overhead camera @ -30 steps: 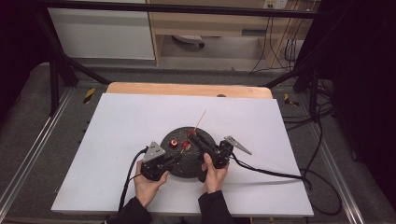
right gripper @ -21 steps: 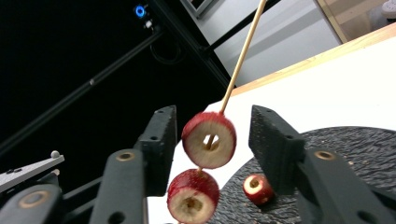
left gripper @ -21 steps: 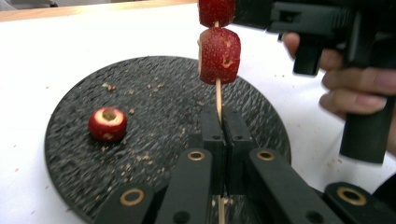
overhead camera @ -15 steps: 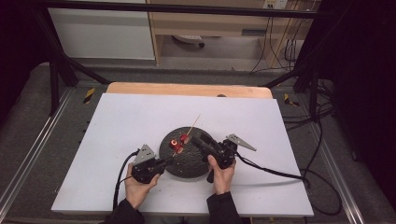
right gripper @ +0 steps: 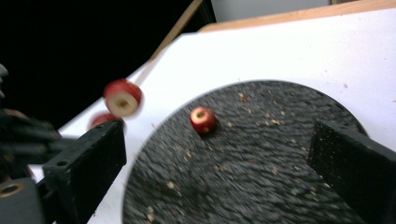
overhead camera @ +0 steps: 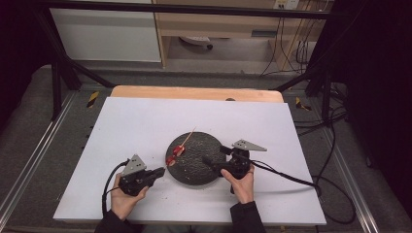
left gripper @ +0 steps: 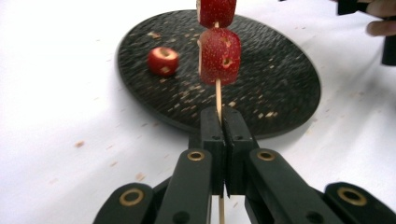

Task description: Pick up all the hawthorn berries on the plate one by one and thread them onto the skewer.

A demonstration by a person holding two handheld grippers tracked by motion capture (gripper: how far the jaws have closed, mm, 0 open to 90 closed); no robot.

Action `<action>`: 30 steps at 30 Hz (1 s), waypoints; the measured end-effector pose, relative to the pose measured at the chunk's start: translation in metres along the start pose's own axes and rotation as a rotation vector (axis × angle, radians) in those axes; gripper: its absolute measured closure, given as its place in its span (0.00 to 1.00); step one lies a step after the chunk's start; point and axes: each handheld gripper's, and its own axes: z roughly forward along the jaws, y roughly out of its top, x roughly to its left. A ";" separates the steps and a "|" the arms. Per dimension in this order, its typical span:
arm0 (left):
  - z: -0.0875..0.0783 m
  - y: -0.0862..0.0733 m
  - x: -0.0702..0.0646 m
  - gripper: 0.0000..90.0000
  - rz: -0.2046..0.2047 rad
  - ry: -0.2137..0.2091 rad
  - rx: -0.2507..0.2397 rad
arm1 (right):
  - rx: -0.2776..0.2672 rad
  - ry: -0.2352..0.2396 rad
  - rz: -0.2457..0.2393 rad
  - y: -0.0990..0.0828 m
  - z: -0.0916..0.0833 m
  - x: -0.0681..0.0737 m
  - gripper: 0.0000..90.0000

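Skewer (left gripper: 218, 95) clamped in left tool (left gripper: 223, 122) (low, level).

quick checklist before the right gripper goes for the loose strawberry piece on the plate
1. Left gripper clamped on the skewer: ok, jaws shut on the stick.
2. Two strawberry pieces seated on the skewer: ok.
3. Right gripper open for a grab: ok, jaws spread wide, nothing between them.
4. Loose strawberry piece reachable: ok, it lies alone on the black plate ahead of the right jaws.
5. Skewer tip free for another piece: cannot tell, cut off in the left gripper view.
6. Plate steady: cannot tell.
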 end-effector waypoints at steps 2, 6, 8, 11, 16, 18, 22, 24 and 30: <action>-0.005 -0.003 0.004 0.98 -0.002 0.003 0.005 | 0.031 -0.014 -0.023 -0.001 -0.001 0.000 0.04; -0.014 -0.010 0.011 0.98 -0.011 0.006 0.015 | 0.088 -0.020 -0.067 -0.003 -0.001 -0.002 0.04; -0.017 -0.013 0.015 0.98 -0.020 0.002 0.020 | 0.109 -0.021 -0.069 -0.003 -0.001 -0.002 0.04; -0.023 -0.018 0.020 0.98 -0.029 0.009 0.022 | 0.129 -0.024 -0.074 -0.002 -0.001 -0.002 0.04; -0.031 -0.025 0.026 0.98 -0.036 0.025 0.026 | 0.184 -0.039 -0.106 0.001 0.002 0.000 0.03; -0.033 -0.026 0.028 0.98 -0.038 0.029 0.029 | 0.211 -0.039 -0.131 0.004 0.005 0.003 0.02; -0.036 -0.029 0.032 0.98 -0.037 0.036 0.034 | 0.251 -0.031 -0.150 0.011 0.012 0.009 0.01; -0.036 -0.031 0.033 0.98 -0.044 0.033 0.040 | 0.263 -0.032 -0.157 0.015 0.017 0.012 0.01; -0.039 -0.032 0.036 0.98 -0.047 0.042 0.037 | 0.322 -0.040 -0.191 0.025 0.033 0.021 0.01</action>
